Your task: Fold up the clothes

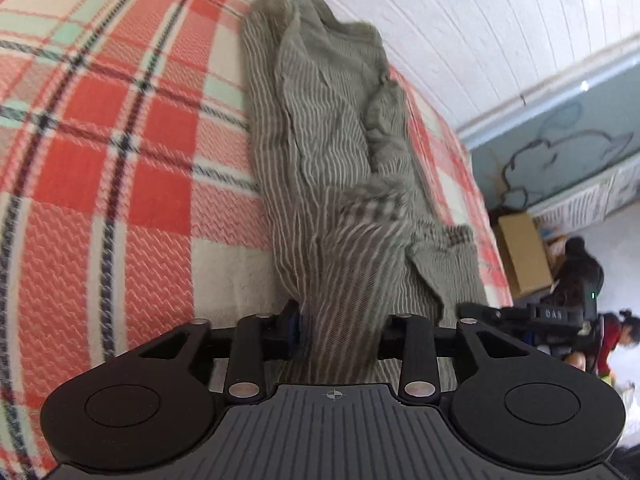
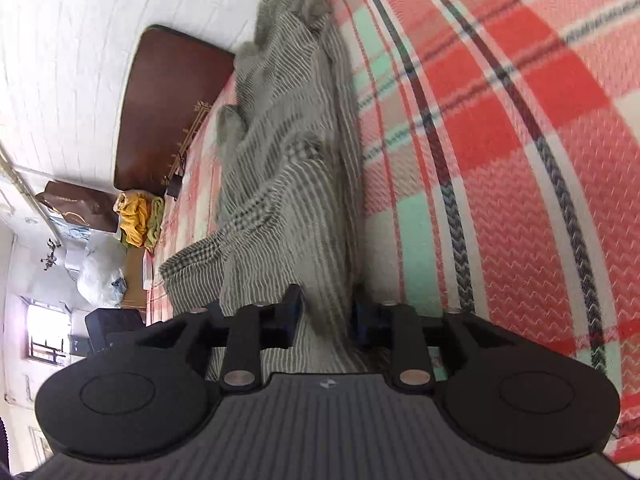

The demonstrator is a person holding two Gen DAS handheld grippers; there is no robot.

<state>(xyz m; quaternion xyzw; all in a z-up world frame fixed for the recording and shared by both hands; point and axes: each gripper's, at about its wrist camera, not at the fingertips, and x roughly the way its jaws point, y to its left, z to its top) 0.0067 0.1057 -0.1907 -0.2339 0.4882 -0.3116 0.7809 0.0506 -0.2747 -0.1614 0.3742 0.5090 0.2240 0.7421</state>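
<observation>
Both grippers, left gripper (image 1: 340,328) and right gripper (image 2: 326,316), clench the striped garment (image 1: 320,152). It's bunched lengthwise toward 12 o'clock on the plaid blanket (image 1: 120,160), not a neat fold; stage unclear.

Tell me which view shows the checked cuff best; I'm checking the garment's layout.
The left wrist view: the checked cuff lies flat and unobstructed on the plaid blanket. The right wrist view shows the checked cuff too, but blurrier.

Motion is blurring the striped garment (image 1: 320,152) near both grippers' fingers (image 2: 288,312), and its bunched cloth is hiding their tips; frame edges are cutting off the plaid bed cover (image 2: 500,140).
</observation>
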